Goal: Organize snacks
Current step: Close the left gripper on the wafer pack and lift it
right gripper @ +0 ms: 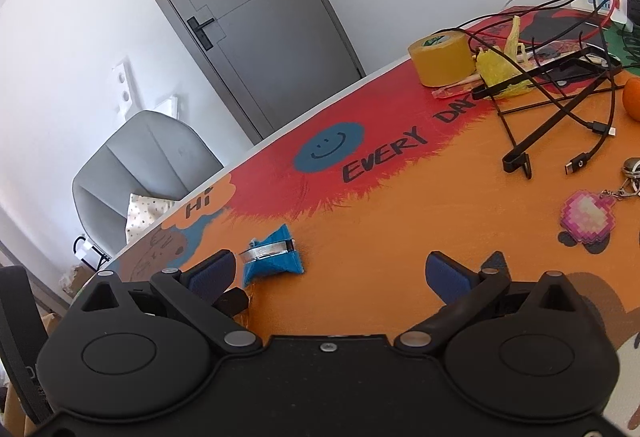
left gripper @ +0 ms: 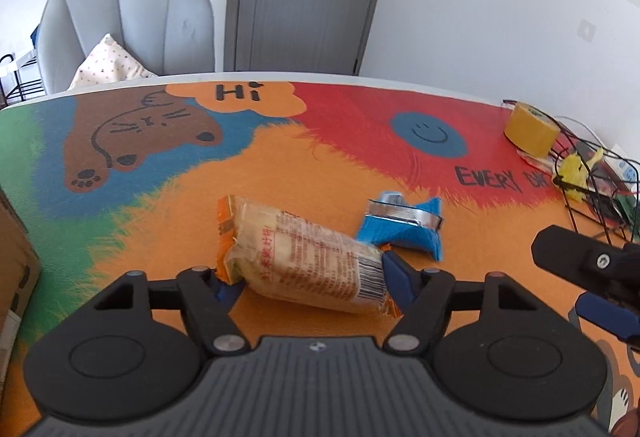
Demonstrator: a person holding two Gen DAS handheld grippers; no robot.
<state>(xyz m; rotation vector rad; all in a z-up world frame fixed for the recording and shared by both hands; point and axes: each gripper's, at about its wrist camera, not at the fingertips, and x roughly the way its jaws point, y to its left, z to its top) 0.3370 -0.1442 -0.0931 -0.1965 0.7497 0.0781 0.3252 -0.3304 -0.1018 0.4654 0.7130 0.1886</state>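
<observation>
An orange-ended snack packet (left gripper: 304, 257) lies on the colourful table mat (left gripper: 280, 165), between the blue pads of my left gripper (left gripper: 310, 277). The jaws stand wide and the pads sit at the packet's two ends; I cannot tell if they touch it. A blue and silver snack wrapper (left gripper: 404, 225) lies just beyond, to the right; it also shows in the right wrist view (right gripper: 272, 257). My right gripper (right gripper: 332, 273) is open and empty above the mat, with the blue wrapper just ahead of its left finger (right gripper: 212, 273). The right gripper also shows in the left wrist view, at the right edge (left gripper: 592, 277).
A yellow tape roll (right gripper: 440, 57), a yellow crumpled wrapper (right gripper: 500, 71), tangled black cables (right gripper: 560, 97), a pink keychain (right gripper: 586, 219) and an orange fruit (right gripper: 632, 97) lie at the right. A cardboard box (left gripper: 16, 257) stands at the left edge. A grey chair (left gripper: 128, 25) stands behind the table.
</observation>
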